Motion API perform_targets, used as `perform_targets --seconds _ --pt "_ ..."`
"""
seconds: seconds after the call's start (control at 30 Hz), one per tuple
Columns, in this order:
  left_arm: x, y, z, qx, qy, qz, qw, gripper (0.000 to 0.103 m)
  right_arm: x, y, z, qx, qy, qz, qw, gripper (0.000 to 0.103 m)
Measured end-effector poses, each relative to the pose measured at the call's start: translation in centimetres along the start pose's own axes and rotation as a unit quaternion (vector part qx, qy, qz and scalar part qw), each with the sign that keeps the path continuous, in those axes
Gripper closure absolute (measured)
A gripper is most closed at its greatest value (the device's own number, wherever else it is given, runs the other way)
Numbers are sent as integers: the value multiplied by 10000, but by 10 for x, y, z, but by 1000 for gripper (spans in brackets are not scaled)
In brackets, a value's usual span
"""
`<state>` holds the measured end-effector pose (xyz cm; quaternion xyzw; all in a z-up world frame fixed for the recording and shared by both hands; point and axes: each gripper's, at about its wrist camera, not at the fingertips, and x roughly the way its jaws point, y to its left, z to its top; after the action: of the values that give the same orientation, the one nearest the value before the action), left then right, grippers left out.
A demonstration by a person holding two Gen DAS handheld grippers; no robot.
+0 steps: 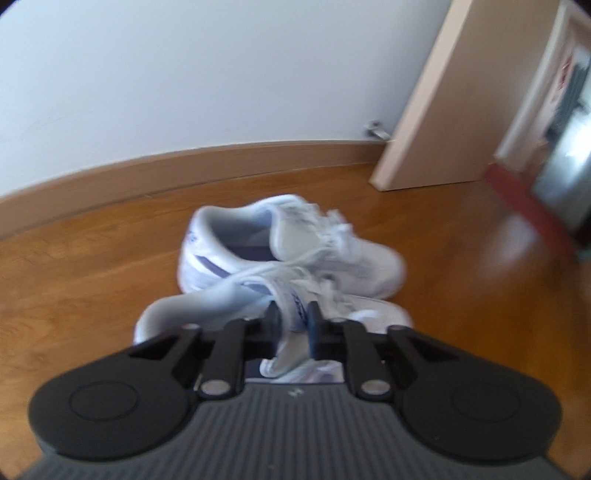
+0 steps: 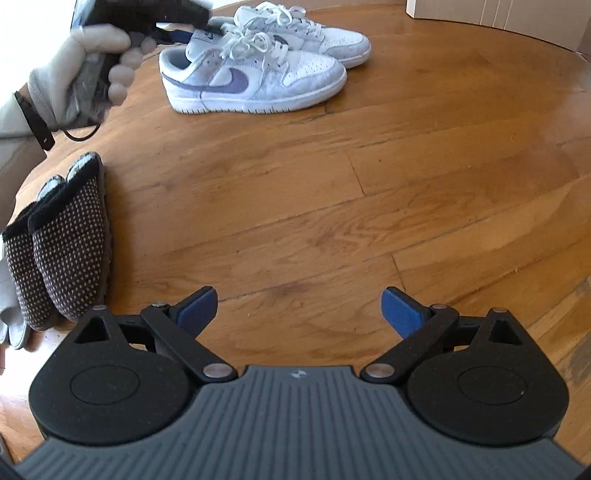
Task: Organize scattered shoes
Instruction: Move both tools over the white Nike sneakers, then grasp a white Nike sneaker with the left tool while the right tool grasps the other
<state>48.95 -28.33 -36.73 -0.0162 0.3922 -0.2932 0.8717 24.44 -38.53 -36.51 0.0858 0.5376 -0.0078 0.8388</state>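
A pair of white sneakers with purple swooshes stands side by side on the wooden floor. My left gripper point(image 1: 293, 325) is shut on the tongue of the near sneaker point(image 1: 373, 314), which rests next to the far sneaker point(image 1: 295, 240). In the right wrist view, a gloved hand point(image 2: 74, 70) holds that left gripper point(image 2: 184, 35) over the near sneaker point(image 2: 255, 81); the far sneaker point(image 2: 317, 35) sits just behind. My right gripper point(image 2: 299, 308) hangs open over bare floor, well short of the sneakers, with nothing between its blue pads point(image 2: 400, 312).
A pair of brown dotted slippers point(image 2: 62, 243) lies at the left, close to my right gripper. A white wall with a wooden baseboard point(image 1: 184, 166) runs behind the sneakers, with an open door point(image 1: 424, 110) at the right. A cardboard box point(image 2: 498, 14) stands far right.
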Motion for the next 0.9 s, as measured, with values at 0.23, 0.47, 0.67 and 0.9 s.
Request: perform_targets --seconds 0.23,0.47,0.67,0.9 --pt "-57 2 -33 1012 542 -1058 9877 98 -12 23 32 -746 -743 248 9941 6" --pt "-68 35 -52 502 1085 -1327 9839 94 -8 68 43 -2254 -1199 643 9647 0" --pt "-94 32 -46 9 786 -1391 9872 32 17 105 66 -3457 -1251 532 9285 0" --pt "-54 25 -58 -1544 1102 -616 9799 63 18 123 75 -3298 -1147 509 9357 1"
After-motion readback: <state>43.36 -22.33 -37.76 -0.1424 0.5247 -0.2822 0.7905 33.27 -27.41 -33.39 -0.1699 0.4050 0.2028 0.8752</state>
